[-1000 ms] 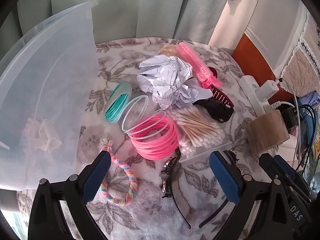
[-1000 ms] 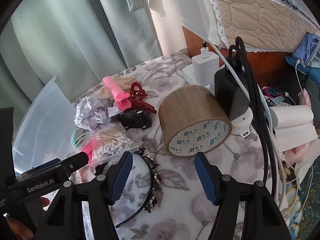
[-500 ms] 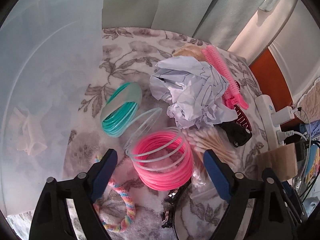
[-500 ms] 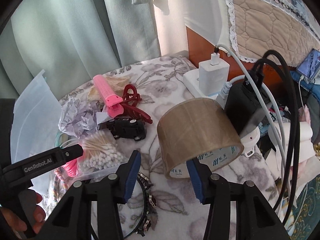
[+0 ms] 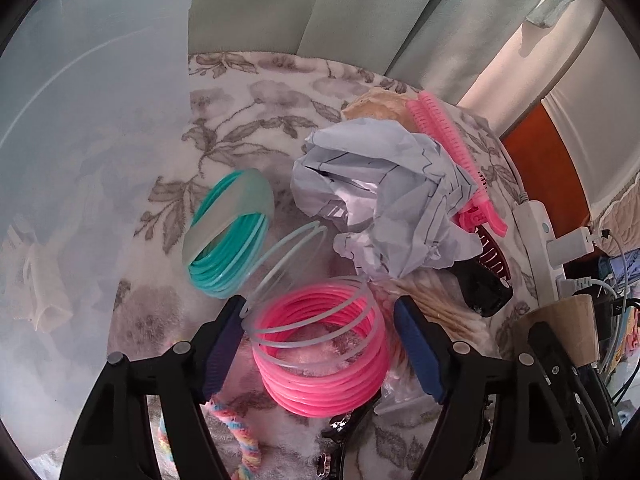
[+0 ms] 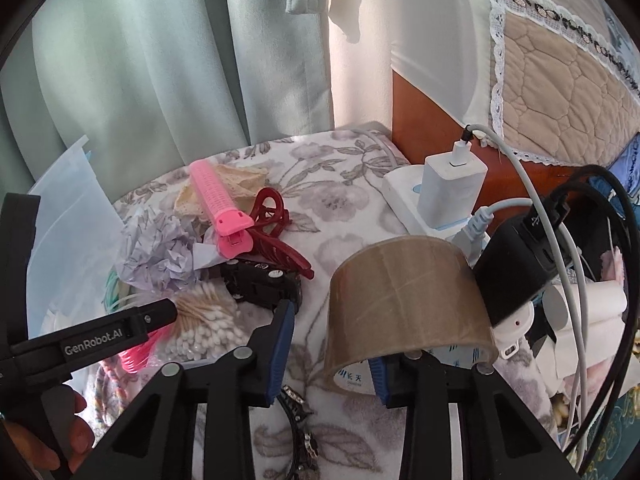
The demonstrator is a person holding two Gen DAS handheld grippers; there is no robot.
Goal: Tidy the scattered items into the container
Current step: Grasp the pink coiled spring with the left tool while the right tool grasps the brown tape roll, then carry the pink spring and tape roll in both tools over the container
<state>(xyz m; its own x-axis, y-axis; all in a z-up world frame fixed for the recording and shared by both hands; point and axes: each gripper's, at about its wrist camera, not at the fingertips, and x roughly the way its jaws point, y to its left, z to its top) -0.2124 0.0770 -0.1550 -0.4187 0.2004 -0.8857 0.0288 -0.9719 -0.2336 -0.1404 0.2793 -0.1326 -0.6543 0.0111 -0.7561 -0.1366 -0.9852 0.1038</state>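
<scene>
One plastic box [image 5: 80, 120]. One paper ball [image 5: 380, 200]. One spring toy [image 5: 320, 344] at 6 o'clock. One pink hair roller [image 6: 218, 204]. One red hair claw [image 6: 276, 232]. One tape roll [image 6: 404, 292]. One toy car [image 6: 260, 284]. One rainbow hair tie [image 5: 244, 440].

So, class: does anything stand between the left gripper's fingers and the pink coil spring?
Nothing visible does. The left gripper already straddles the pink coil spring, jaws closing, pads not yet touching. The cotton swabs crowd the right finger's outer side.
</scene>
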